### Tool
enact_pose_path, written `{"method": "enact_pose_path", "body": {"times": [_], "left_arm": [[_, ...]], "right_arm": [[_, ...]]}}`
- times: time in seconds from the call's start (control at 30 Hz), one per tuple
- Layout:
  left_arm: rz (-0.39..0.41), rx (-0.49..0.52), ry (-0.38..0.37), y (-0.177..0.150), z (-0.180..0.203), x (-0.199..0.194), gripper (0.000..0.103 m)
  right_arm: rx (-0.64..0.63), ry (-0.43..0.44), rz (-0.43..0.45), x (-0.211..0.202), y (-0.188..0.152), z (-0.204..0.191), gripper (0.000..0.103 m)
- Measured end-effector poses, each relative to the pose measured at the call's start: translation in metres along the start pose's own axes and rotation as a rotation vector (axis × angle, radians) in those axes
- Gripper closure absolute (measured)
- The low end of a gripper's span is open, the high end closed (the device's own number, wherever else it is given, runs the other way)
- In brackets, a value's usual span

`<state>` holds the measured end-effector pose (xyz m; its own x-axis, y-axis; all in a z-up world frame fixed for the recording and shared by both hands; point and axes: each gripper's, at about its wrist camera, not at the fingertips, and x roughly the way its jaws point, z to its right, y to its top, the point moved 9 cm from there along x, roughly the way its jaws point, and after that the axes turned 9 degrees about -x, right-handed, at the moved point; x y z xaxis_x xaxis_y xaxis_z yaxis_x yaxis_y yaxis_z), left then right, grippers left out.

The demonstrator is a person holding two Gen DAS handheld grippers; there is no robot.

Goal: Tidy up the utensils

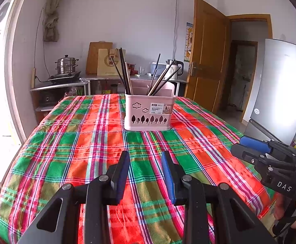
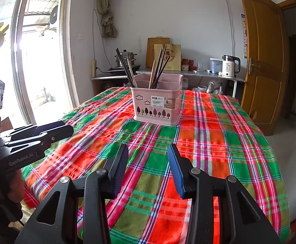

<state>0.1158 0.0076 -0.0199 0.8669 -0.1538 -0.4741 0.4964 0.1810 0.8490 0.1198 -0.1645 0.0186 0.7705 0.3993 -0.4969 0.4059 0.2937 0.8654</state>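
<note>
A pink utensil basket [image 1: 149,110] [image 2: 158,106] stands on the far half of the plaid tablecloth [image 1: 99,142] [image 2: 209,142]. Several chopsticks [image 1: 125,75] [image 2: 127,69] lean upright in its compartments, dark ones and light wooden ones. My left gripper [image 1: 145,156] hovers over the near part of the cloth, well short of the basket, open with nothing between its blue pads. My right gripper [image 2: 147,149] is also open and empty, to the right of the left one. Each gripper shows in the other's view: the right [image 1: 247,144], the left [image 2: 66,127].
Behind the table runs a counter [image 2: 188,74] with a steel steamer pot [image 1: 66,65], a cutting board, a paper bag and a white kettle [image 2: 229,66]. A wooden door [image 2: 264,57] is at the right, a fridge [image 1: 280,89] beside it, a bright window [image 2: 36,61] at the left.
</note>
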Motion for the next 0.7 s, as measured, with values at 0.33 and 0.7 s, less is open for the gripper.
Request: {"method": "enact_pose_path", "body": {"times": [0.33, 0.7], "left_arm": [[0.003, -0.004, 0.016, -0.0001, -0.0045, 0.001, 0.071], [-0.008, 0.002, -0.023, -0.0056, 0.0027, 0.0015, 0.071]], "right_arm": [[-0.003, -0.001, -0.001, 0.0005, 0.0005, -0.0005, 0.062], [-0.004, -0.005, -0.005, 0.0014, 0.0002, 0.0011, 0.062]]}}
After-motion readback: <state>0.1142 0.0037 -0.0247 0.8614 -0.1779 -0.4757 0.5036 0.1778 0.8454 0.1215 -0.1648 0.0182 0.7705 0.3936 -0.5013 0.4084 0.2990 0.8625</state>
